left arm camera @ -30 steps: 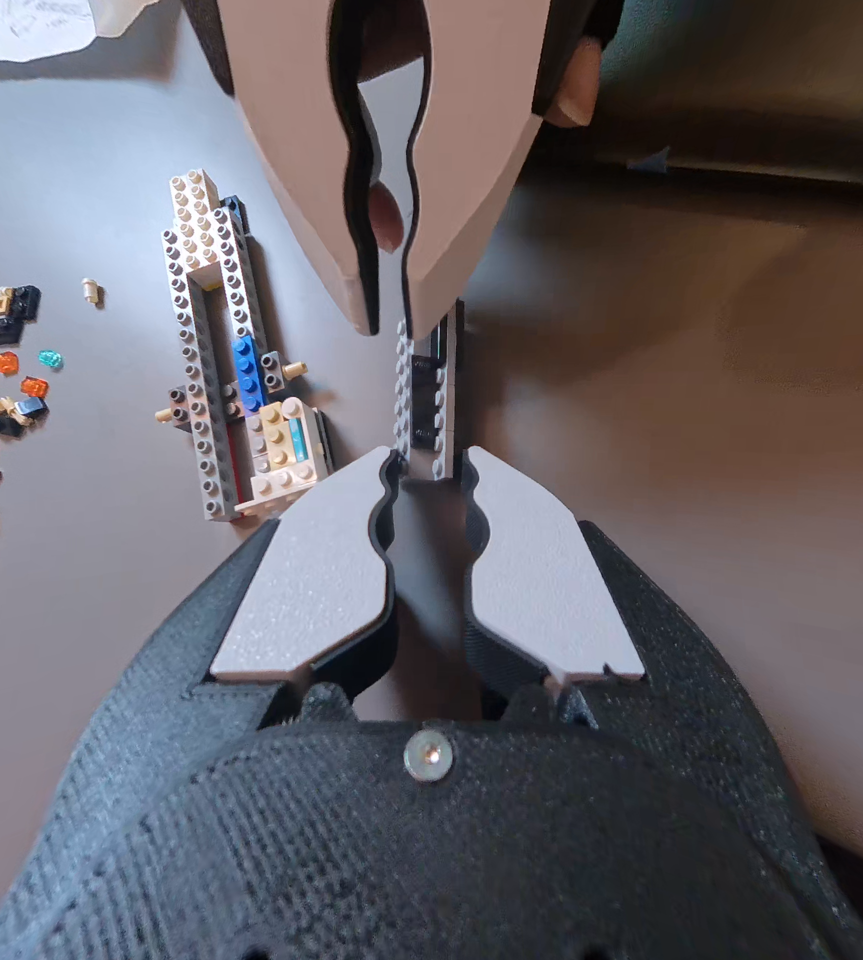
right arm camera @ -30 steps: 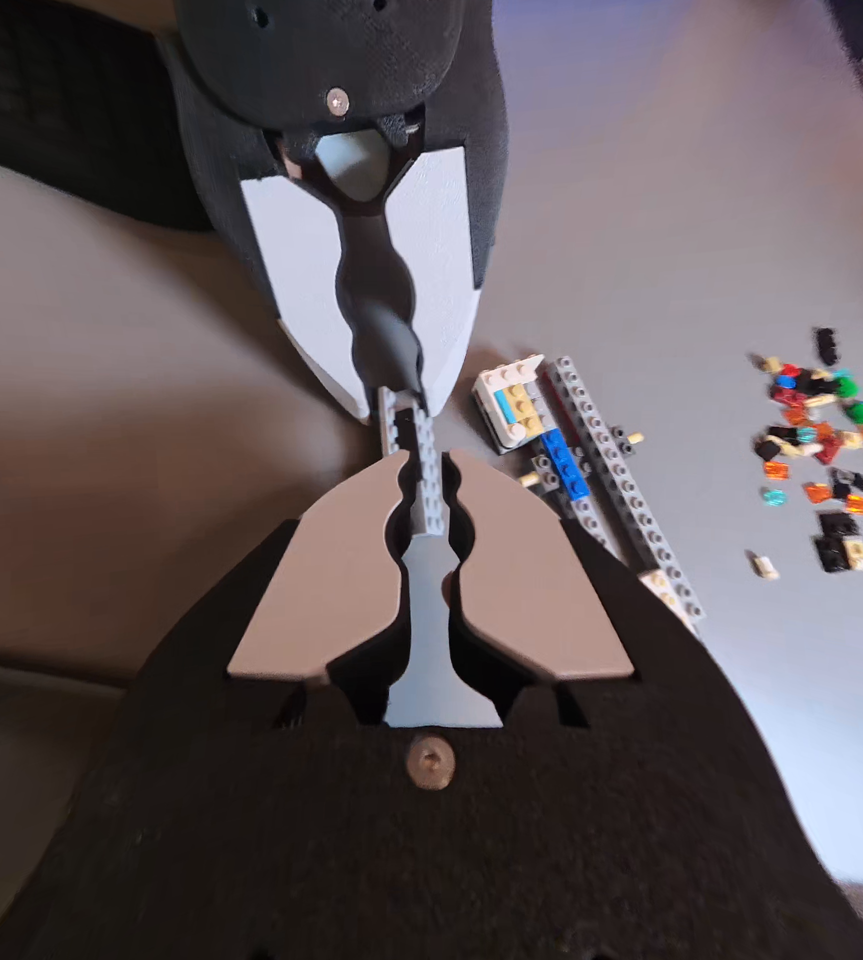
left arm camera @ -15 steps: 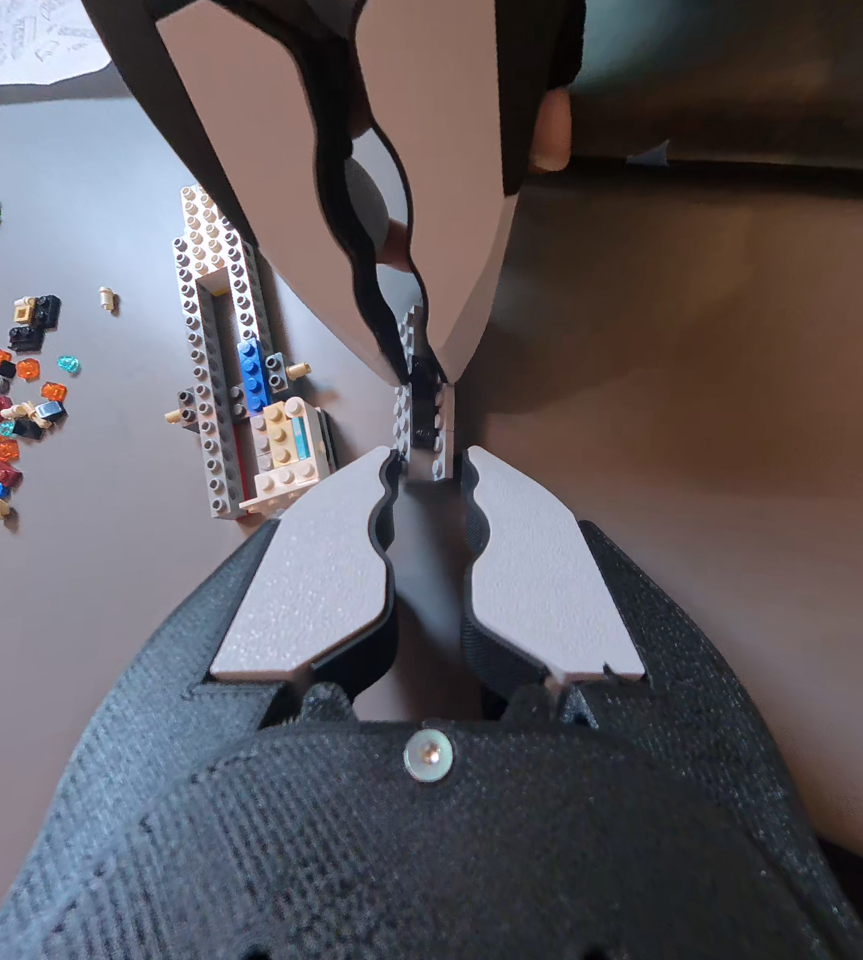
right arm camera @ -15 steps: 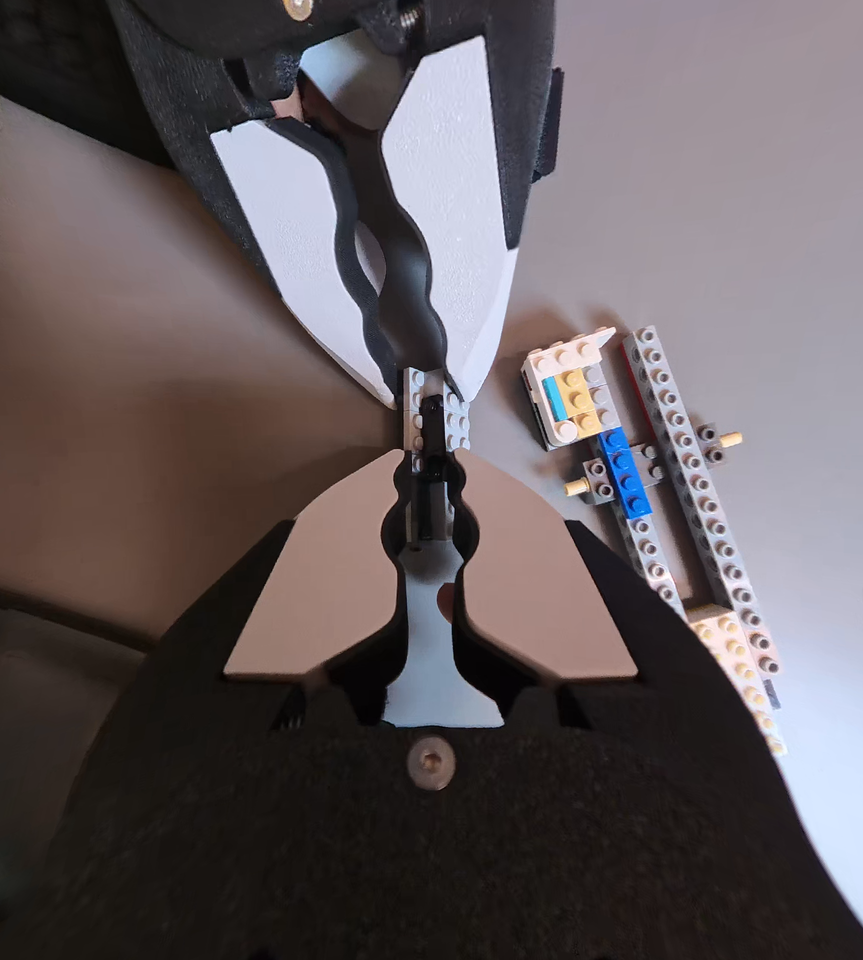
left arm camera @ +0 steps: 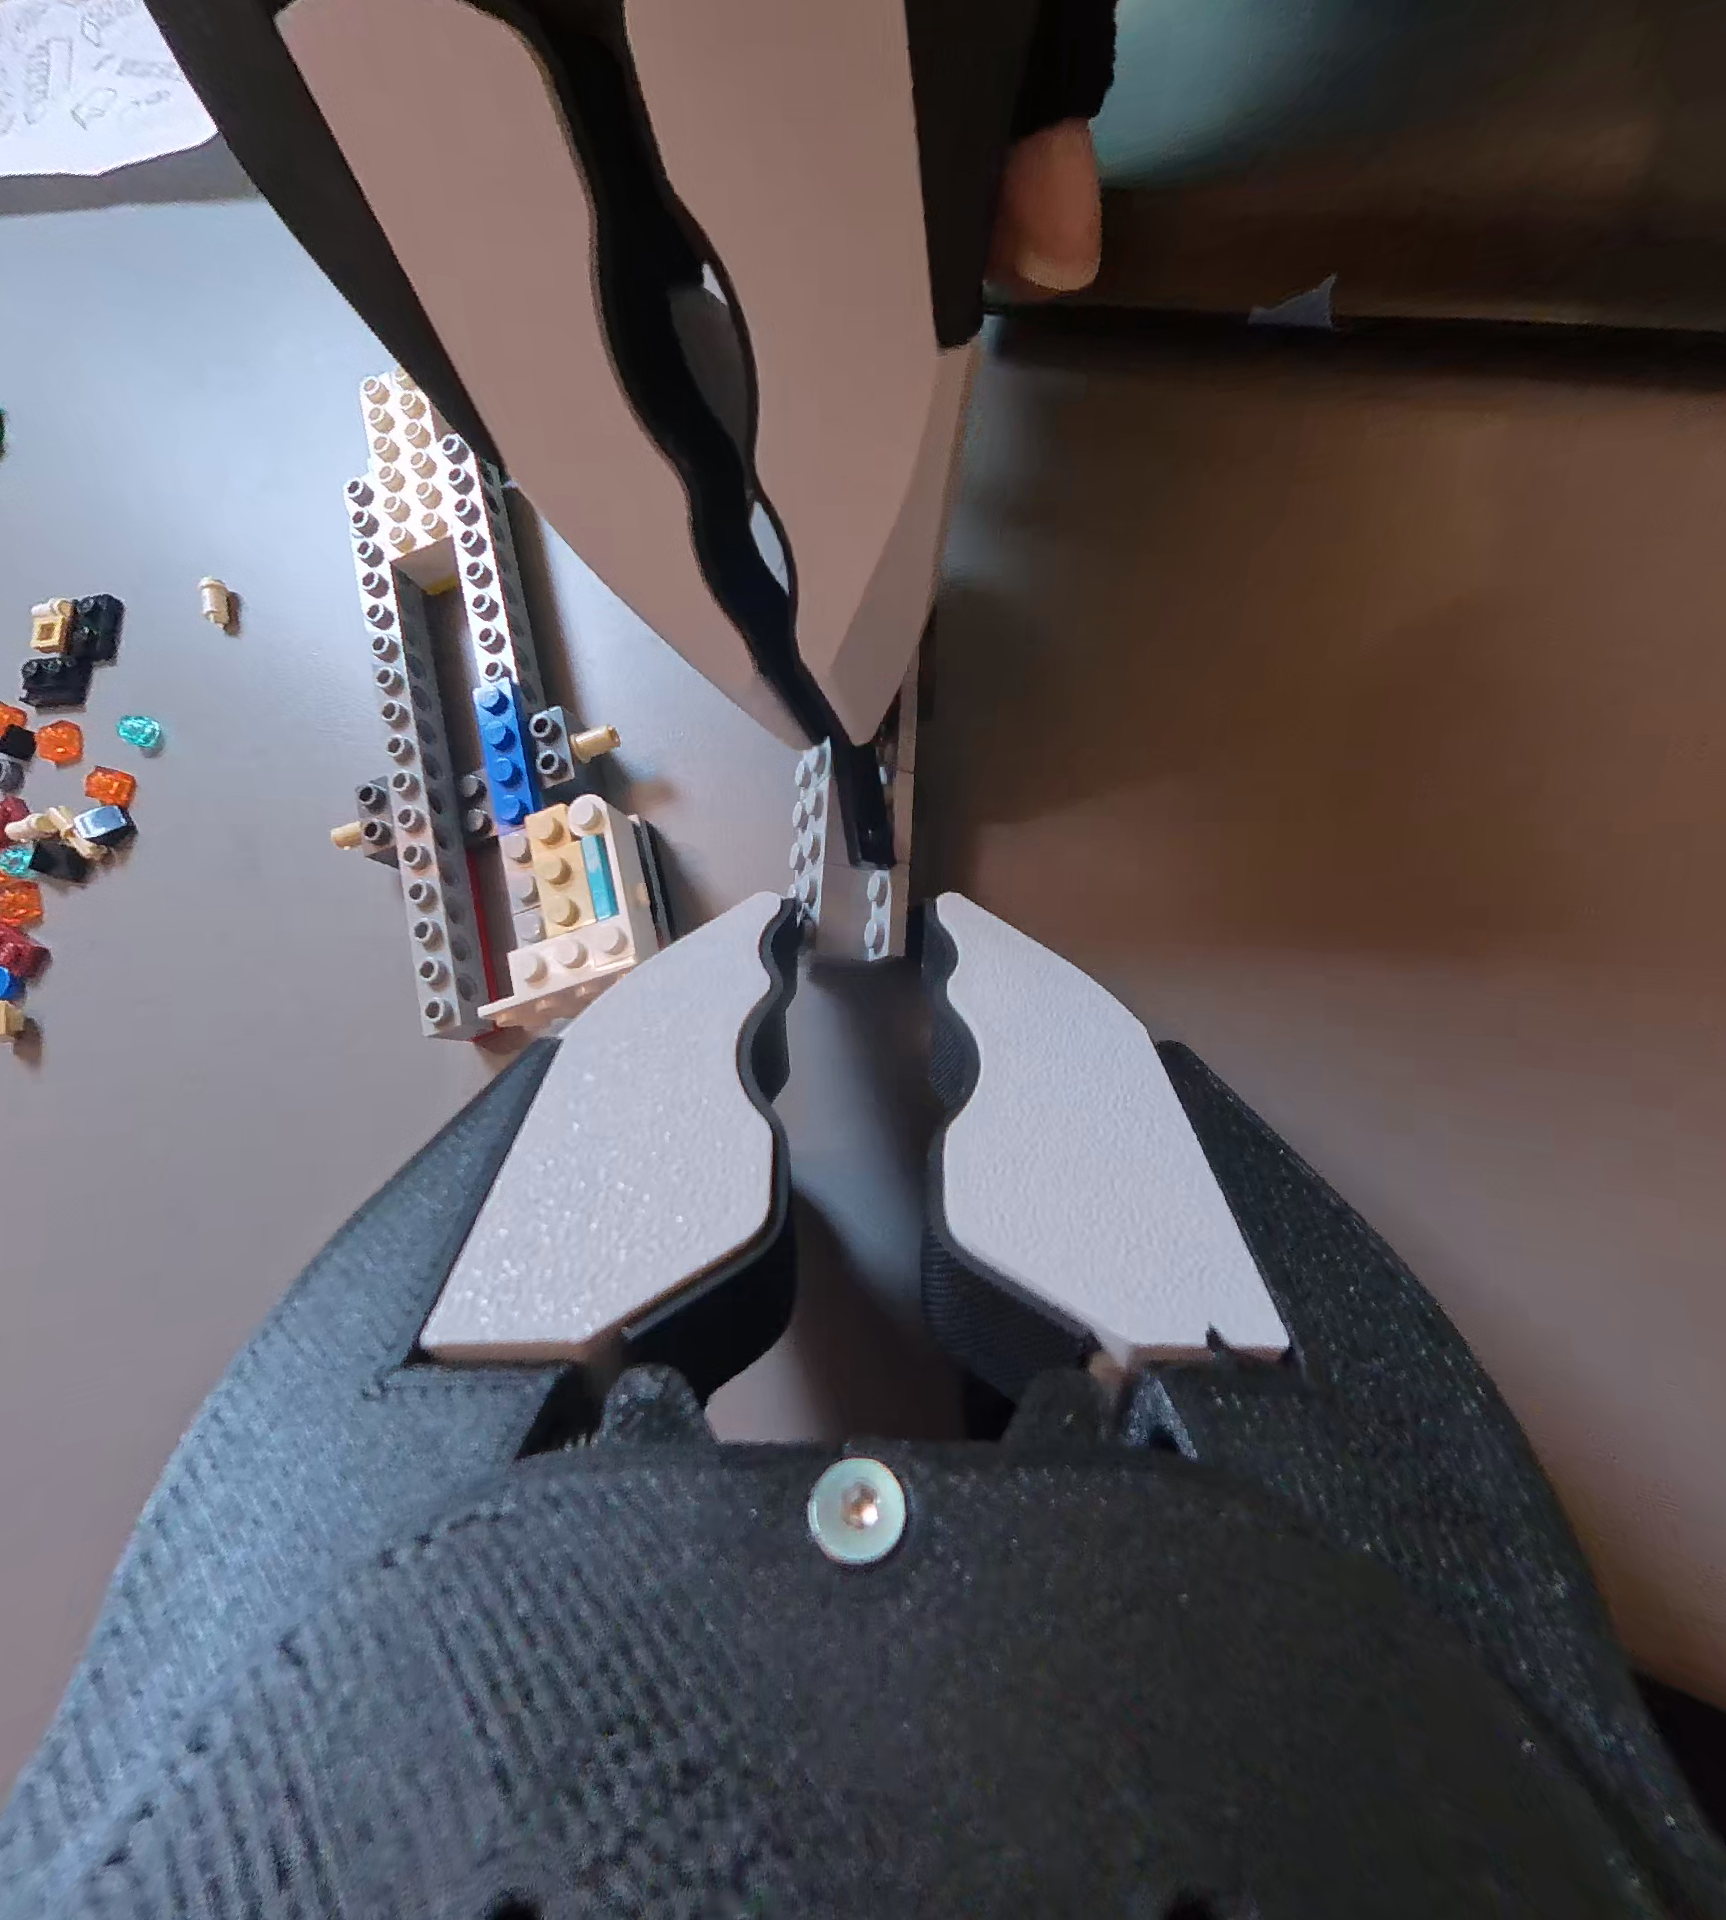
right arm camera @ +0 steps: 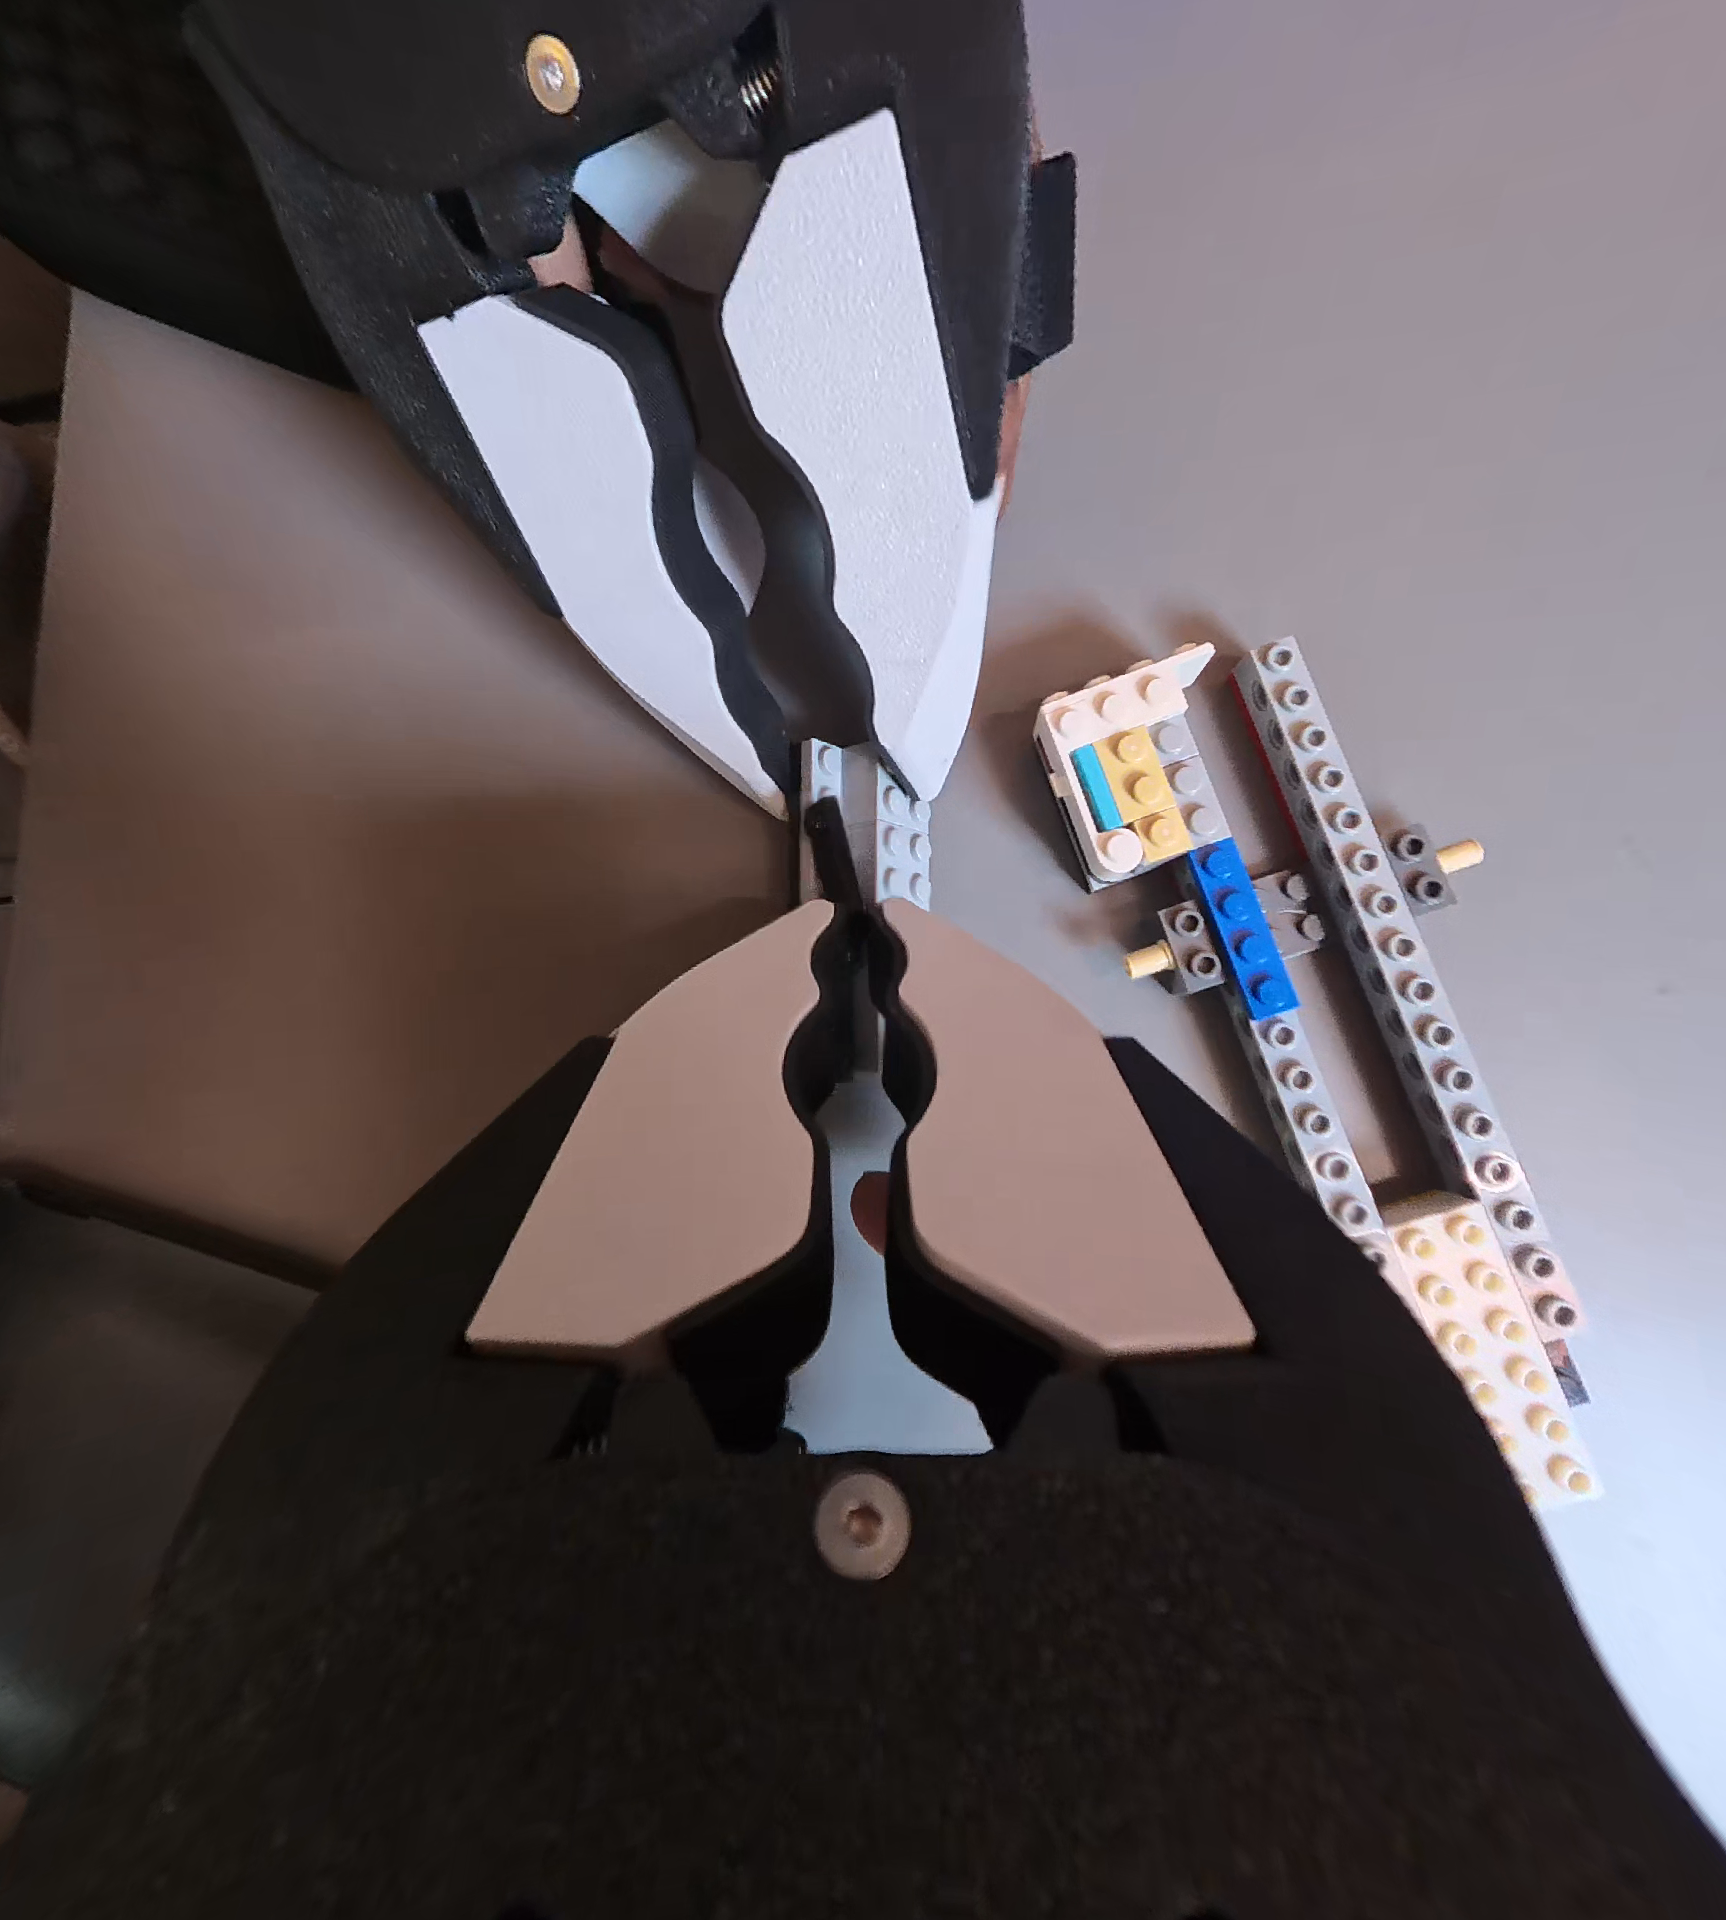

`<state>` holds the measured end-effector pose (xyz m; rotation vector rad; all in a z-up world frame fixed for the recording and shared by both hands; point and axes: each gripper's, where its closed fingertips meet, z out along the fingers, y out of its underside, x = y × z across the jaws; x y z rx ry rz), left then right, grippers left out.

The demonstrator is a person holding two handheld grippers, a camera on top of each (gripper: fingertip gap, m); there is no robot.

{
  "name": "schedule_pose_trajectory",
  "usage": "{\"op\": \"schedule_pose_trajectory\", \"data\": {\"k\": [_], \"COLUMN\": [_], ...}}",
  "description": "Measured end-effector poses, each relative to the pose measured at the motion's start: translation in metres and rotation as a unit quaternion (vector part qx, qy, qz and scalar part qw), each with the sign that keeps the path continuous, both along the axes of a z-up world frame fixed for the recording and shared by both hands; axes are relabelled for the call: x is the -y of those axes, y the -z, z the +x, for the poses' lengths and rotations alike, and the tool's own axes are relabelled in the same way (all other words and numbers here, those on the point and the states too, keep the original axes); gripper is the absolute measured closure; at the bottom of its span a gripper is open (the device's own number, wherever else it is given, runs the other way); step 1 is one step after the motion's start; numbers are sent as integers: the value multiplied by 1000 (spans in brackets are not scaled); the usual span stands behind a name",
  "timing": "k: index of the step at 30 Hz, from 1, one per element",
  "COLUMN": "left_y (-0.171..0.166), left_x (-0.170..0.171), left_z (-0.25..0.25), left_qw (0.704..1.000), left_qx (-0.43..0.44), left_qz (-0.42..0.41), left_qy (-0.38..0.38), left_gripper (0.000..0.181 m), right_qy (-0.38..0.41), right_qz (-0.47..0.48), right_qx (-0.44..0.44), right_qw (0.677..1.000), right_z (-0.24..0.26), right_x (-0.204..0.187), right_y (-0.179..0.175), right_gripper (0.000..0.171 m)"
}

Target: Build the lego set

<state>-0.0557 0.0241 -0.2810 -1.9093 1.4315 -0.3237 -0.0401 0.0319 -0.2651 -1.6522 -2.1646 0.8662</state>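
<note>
My left gripper (left arm camera: 859,914) stands with its pale grey fingers (left arm camera: 630,1132) closed onto the near end of a small light-grey studded sub-assembly with a black strip along its middle (left arm camera: 843,831); the jaws are narrowed to the width of that piece and no further; the piece is held clear above the dark matte tabletop (left arm camera: 1358,935).

My right gripper (right arm camera: 854,930) meets it from the opposite end; its tan fingers (right arm camera: 693,1122) are almost together and pinch the slim black strip (right arm camera: 833,852) that runs down the centre of the same sub-assembly; in the left wrist view that gripper descends from the far side with its tips on the far end.

Governing relation: the long axis of the sub-assembly runs near to far, in line with both pairs of fingers; each gripper holds one end, so the two are equally near and directly opposed. In my judgement, any seating force must act along that axis or straight onto the studs; a sideways twist could part the plates.

The long grey studded frame with a blue brick, tan and white cabin and tan plate at one end (left arm camera: 464,748) lies flat on the table to the left of the held piece, parallel to it and apart; in the right wrist view it lies to the right (right arm camera: 1358,956).

The scattered small loose pieces in orange, black, red and tan (left arm camera: 17,831) lie well apart at far left; a sheet of white paper (left arm camera: 38,94) lies at the far left corner.
</note>
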Motion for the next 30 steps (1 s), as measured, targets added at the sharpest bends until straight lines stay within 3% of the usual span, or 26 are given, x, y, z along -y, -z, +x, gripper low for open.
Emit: {"op": "schedule_pose_trajectory", "data": {"k": [1,6,18,26,30], "left_y": [0,-5,-36,-34,-37], "left_x": [0,2,3,5,2], "left_z": [0,-1,9,9,6], "left_qw": [1000,1000,987,992,995], "left_qx": [0,4,14,36,103], "left_qz": [0,13,150,111,16], "left_qy": [1,12,53,52,8], "left_gripper": [158,154,163,173,173], "right_qy": [3,22,46,43,8], "right_qz": [-4,-35,-148,-156,-92], "right_qx": [1,-5,-36,-36,-87], "right_qw": [1000,999,987,986,992], "right_z": [0,1,-1,-1,-2], "right_x": [-1,-1,7,10,11], "right_y": [0,-3,-17,-16,-26], "right_gripper": [168,168,168,168,157]}}
